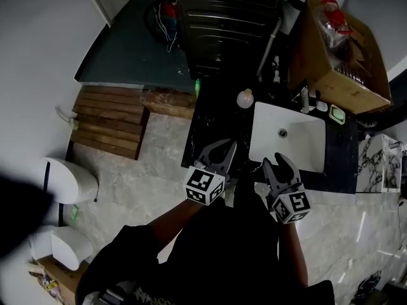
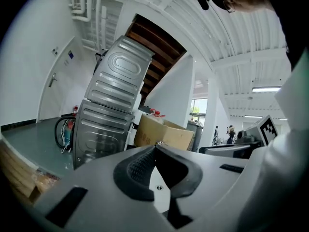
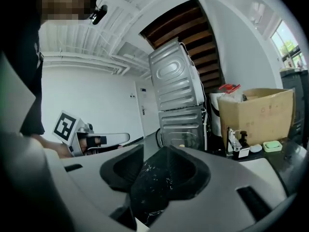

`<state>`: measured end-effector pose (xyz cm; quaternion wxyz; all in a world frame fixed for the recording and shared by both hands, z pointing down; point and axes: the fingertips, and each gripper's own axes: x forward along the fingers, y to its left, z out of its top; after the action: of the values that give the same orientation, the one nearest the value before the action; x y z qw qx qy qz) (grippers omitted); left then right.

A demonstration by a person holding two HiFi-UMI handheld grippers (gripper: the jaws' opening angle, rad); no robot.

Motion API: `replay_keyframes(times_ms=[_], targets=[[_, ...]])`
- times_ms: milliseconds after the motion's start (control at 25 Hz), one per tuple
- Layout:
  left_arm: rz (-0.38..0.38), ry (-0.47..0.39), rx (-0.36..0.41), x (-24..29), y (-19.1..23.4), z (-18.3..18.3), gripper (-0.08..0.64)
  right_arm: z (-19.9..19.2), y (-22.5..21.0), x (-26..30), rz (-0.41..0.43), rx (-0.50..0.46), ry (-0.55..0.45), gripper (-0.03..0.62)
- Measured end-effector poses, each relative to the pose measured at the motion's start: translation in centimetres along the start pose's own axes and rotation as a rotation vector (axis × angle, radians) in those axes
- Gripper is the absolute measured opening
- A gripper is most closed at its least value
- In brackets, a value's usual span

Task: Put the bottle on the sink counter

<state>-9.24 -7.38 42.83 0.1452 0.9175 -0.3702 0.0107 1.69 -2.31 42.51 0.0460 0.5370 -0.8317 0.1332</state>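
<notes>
A small pale round bottle stands on the black sink counter, just left of the white basin. My left gripper hovers at the counter's near edge, well short of the bottle, and is shut with nothing between its jaws; in the left gripper view its tips meet. My right gripper is held over the basin's near rim and stands open; in the right gripper view the dark marbled counter shows between its empty jaws.
Behind the counter are stacked steel appliances and a cardboard box. A faucet and a green soap dish sit at the basin's far side. A wooden pallet and a toilet are on the floor to the left.
</notes>
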Motion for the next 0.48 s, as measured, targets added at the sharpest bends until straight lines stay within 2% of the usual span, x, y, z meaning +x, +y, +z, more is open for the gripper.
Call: replay_keyframes(times_ms=[40, 80, 240, 400, 480], targets=[[-0.002, 0.001, -0.001, -0.2, -0.2, -0.1, 0.015, 0.2, 0.2, -0.5, -0.008, -0.006, -0.014, 0.145], [0.001, -0.002, -0.001, -0.5, -0.5, -0.2, 0.015, 0.4, 0.5, -1.0, -0.013, -0.013, -0.022, 0.071], [0.035, -0.033, 0.033, -1.6, -1.8, 0.3, 0.015, 1.1, 1.3, -2.7, -0.022, -0.031, -0.042, 0.046], [0.028, -0.043, 0.066, -2.2, -4.5, 0.3, 0.015, 1.7, 1.9, -4.6, -0.042, -0.054, -0.058, 0.039], [0.034, -0.051, 0.080, -2.9, -6.1, 0.3, 0.015, 2.0, 2.3, -6.2, -0.055, -0.084, -0.101, 0.040]])
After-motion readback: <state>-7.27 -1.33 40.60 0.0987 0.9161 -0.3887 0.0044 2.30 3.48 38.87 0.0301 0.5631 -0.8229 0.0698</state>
